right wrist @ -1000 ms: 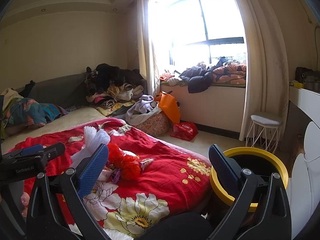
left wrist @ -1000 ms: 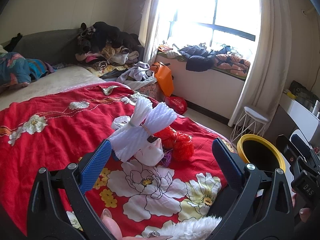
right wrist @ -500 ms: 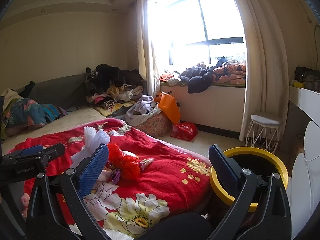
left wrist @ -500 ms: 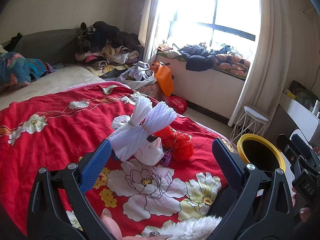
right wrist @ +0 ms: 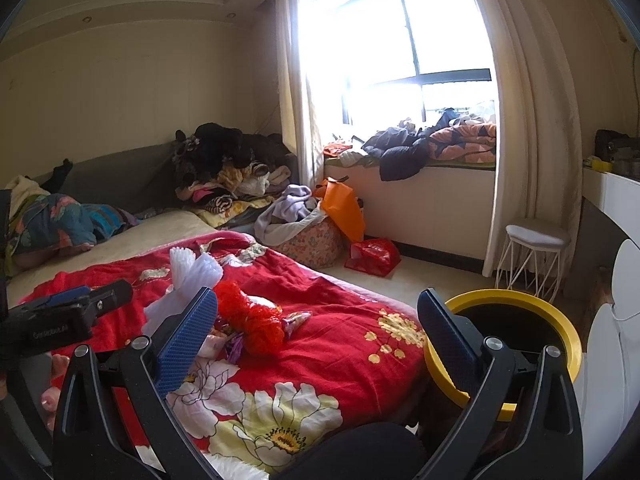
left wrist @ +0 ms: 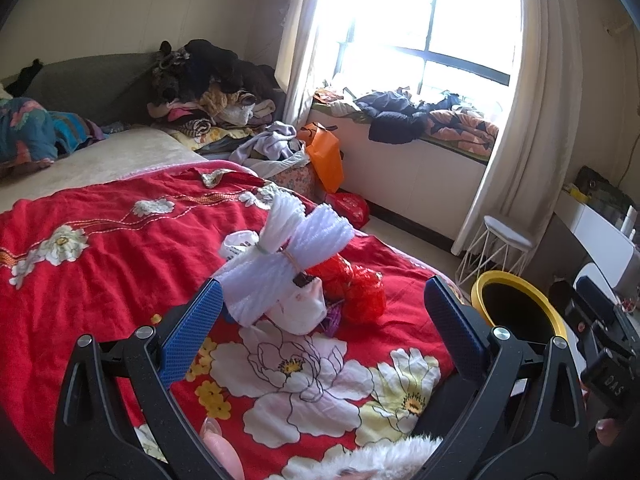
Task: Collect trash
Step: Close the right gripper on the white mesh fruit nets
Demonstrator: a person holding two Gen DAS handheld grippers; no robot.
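Nothing collected: trash pile sits on bed; yellow bin appears empty. Left tongs and right tongs wide, holding nothing.

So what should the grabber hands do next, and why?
Probably ease the left gripper forward onto the white foam netting bundle. Its jaws are open and empty, and the bundle lies just ahead on the red bedspread, on top of the trash pile. The yellow-rimmed bin stands beside the bed, ready.
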